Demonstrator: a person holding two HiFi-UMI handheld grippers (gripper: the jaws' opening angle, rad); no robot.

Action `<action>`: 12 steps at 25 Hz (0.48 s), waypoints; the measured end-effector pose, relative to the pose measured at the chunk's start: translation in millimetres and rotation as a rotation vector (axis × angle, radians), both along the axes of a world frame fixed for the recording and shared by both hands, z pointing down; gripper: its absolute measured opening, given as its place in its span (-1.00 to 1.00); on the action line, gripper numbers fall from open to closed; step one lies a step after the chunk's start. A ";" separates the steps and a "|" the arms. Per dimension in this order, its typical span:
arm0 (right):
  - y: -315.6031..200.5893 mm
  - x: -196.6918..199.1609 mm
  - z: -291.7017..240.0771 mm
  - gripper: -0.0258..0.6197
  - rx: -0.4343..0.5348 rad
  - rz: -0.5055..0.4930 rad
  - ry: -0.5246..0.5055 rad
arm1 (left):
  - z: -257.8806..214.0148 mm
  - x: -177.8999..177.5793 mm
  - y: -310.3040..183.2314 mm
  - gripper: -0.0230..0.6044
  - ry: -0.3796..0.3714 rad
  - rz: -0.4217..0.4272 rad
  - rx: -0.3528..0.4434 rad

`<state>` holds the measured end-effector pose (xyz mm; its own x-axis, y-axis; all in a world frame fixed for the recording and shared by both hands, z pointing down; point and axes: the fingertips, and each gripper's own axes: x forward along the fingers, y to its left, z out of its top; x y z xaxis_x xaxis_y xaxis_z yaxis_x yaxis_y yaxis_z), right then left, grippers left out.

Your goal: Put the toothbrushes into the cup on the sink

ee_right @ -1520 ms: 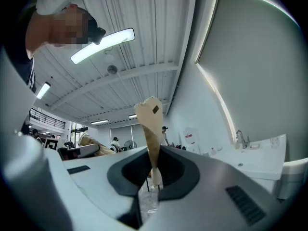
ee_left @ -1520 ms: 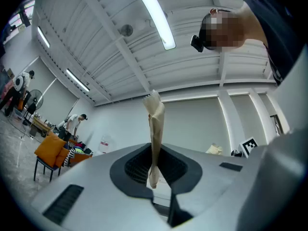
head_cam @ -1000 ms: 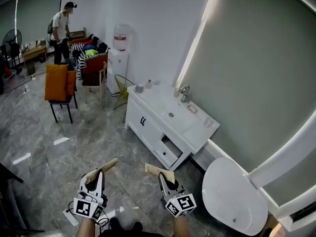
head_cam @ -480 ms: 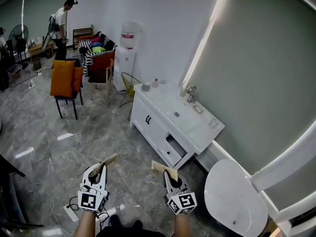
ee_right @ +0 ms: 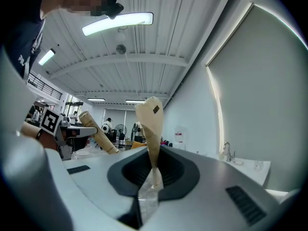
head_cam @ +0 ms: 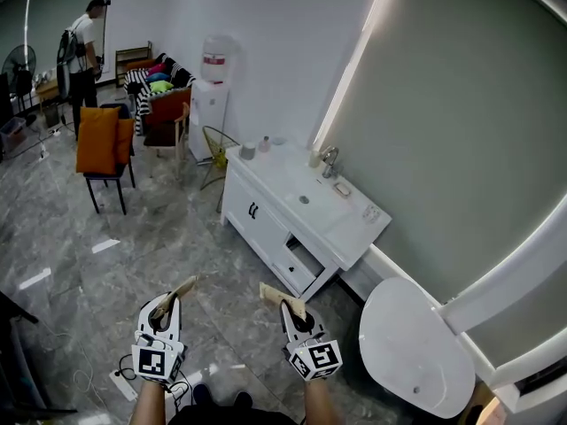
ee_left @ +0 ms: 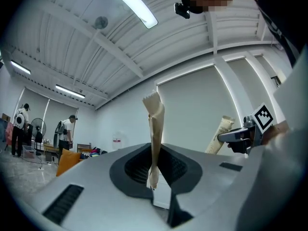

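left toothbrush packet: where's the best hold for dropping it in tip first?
Probably as held: the left gripper comes from below and pinches the wrapped toothbrush across its flat faces at the bottom end. The long, slim upper part stands free above the jaws, so it can lead in.

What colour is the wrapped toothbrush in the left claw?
Pale tan, like kraft paper; the wrapped toothbrush shows best in the left gripper view.

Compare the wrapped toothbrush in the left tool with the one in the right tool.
The left toothbrush has a wrapper with a jagged, serrated top; the right toothbrush has a rounded top with a small dark mark. In the head view the left toothbrush leans rightward and the right toothbrush leftward, tips inward. Both are wrapped in tan paper, and each is clamped in a shut tool: left tool, right tool.
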<state>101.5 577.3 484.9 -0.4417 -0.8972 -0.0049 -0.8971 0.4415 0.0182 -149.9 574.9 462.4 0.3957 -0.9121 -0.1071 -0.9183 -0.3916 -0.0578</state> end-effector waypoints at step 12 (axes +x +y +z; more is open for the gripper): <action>-6.9 -15.1 -0.2 -0.77 0.024 0.022 0.036 | 12.9 -13.7 -13.2 -0.78 0.001 0.019 -0.007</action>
<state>86.3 570.4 484.7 -0.4220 -0.9065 -0.0112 -0.9052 0.4206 0.0609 -163.6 561.7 475.2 0.4133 -0.9050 -0.1013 -0.9106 -0.4097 -0.0544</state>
